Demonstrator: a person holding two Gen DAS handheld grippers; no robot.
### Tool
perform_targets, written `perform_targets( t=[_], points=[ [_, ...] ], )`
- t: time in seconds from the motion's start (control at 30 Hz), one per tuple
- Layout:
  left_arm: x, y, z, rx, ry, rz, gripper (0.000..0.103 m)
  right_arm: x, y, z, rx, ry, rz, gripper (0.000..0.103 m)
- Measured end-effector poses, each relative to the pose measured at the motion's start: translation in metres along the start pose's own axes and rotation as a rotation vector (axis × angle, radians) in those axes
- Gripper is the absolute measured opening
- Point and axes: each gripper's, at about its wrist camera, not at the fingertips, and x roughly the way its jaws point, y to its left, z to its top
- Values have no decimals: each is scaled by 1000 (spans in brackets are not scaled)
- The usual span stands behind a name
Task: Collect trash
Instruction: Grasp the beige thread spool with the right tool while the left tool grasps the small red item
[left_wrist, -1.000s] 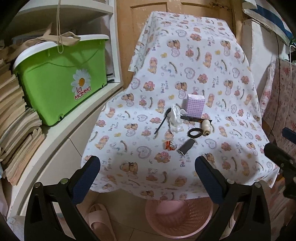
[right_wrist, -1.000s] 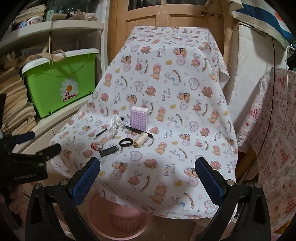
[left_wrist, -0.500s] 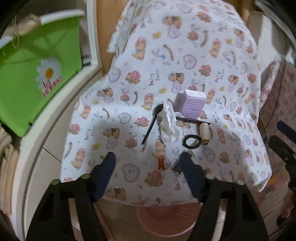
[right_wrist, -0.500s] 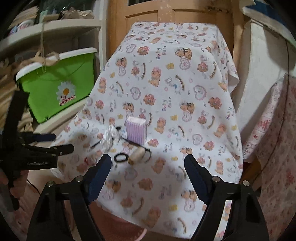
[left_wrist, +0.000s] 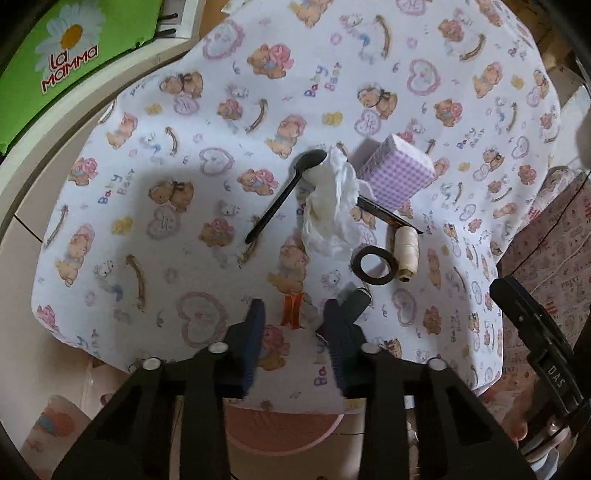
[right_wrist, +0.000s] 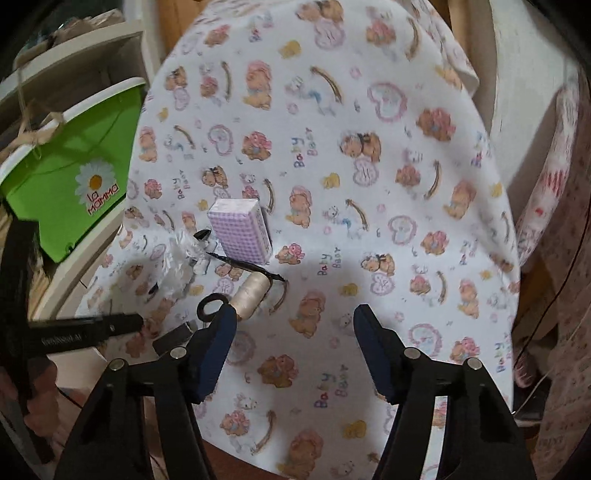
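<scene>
straddling orange wrapper (left_wrist: 291, 309), jaws apart

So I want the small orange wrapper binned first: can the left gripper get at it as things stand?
Probably yes. The left gripper is open with the orange wrapper between its fingers, nothing covering it. The dark tube beside the right finger might get nudged.

1. The left gripper (left_wrist: 294, 319) has black angular arms, dark blue finger pads (left_wrist: 255, 325) and round silver screws.
2. The right gripper (right_wrist: 291, 325) has the same black frame, blue pads (right_wrist: 369, 332) and silver screws.
3. Seen from the left camera, its black side bears white letters "DAS".
4. Bare skin shows at the handles.
</scene>
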Motion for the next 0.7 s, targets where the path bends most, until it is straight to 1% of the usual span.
perform_targets(
  t=[0.03, 0.1, 0.13, 0.2, 0.43, 0.47, 0.5, 0.57, 0.6, 0.63, 0.7],
  points=[
    [1, 0, 1, -4, 2, 0, 25, 2, -1, 1, 6, 3, 2, 68],
    [4, -2, 2, -9, 5, 1, 15, 4, 0, 1, 7, 8, 3, 68],
    [5, -3, 3, -7, 9, -3, 3, 5, 2, 0, 4, 11, 4, 68],
    [8, -4, 3, -8, 24, -5, 3, 7, 5, 0, -4, 16, 6, 68],
    [-14, -3, 4, 25, -54, 35, 3, 7, 11, 0, -19, 11, 5, 68],
    [-20, 0, 3, 34, -74, 51, 3, 6, 11, 0, -17, 8, 4, 68],
    [-27, -2, 1, 56, -111, 89, 3, 5, 11, 0, -15, 6, 5, 68],
    [-41, -9, -4, 125, -205, 208, 3, 4, 10, 1, -4, 0, 12, 68],
    [-47, -14, -6, 165, -248, 256, 3, 4, 9, 2, 1, -2, 15, 68],
    [-51, -16, -7, 188, -261, 258, 3, 4, 10, 3, 8, -6, 19, 68],
    [-52, -20, -7, 226, -257, 223, 3, 5, 11, 5, 19, -14, 28, 68]
  ],
)
